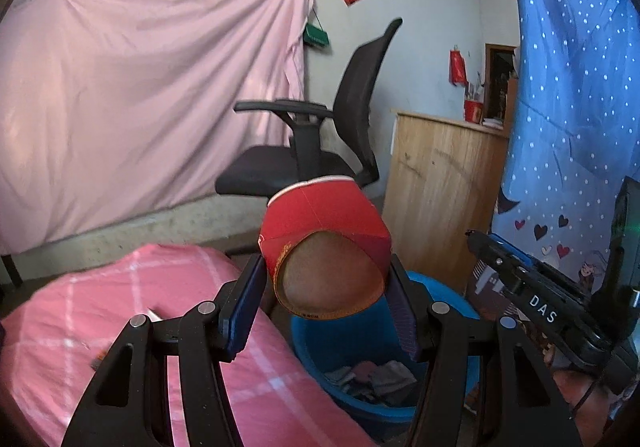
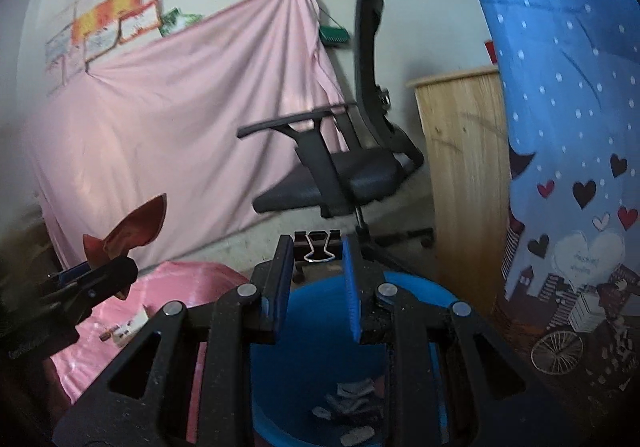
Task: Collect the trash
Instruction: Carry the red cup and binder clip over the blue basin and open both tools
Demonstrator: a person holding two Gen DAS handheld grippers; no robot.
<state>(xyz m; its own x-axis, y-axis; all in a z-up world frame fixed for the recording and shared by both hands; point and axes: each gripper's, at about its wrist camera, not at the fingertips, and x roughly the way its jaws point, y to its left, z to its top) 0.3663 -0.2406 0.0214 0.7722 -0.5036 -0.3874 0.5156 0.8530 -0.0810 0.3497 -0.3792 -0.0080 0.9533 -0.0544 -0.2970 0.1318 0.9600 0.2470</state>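
Observation:
My left gripper [image 1: 326,279] is shut on a squashed red paper cup [image 1: 324,239], its base facing me, held above the near rim of the blue bucket [image 1: 360,343]. My right gripper [image 2: 316,259] is shut on a black binder clip [image 2: 317,245], held over the same blue bucket [image 2: 316,335]. Several scraps of trash lie on the bucket's floor [image 2: 352,403]. In the right wrist view the left gripper [image 2: 80,279] with the red cup [image 2: 132,227] shows at the left. The right gripper's body [image 1: 532,287] shows at the right of the left wrist view.
A pink checked bedcover [image 1: 120,327] lies left of the bucket with small items [image 2: 128,327] on it. A black office chair [image 1: 316,127] stands behind, a wooden cabinet [image 1: 440,183] to its right, a blue dotted curtain [image 1: 572,87] at far right, and a pink sheet [image 1: 140,107] on the wall.

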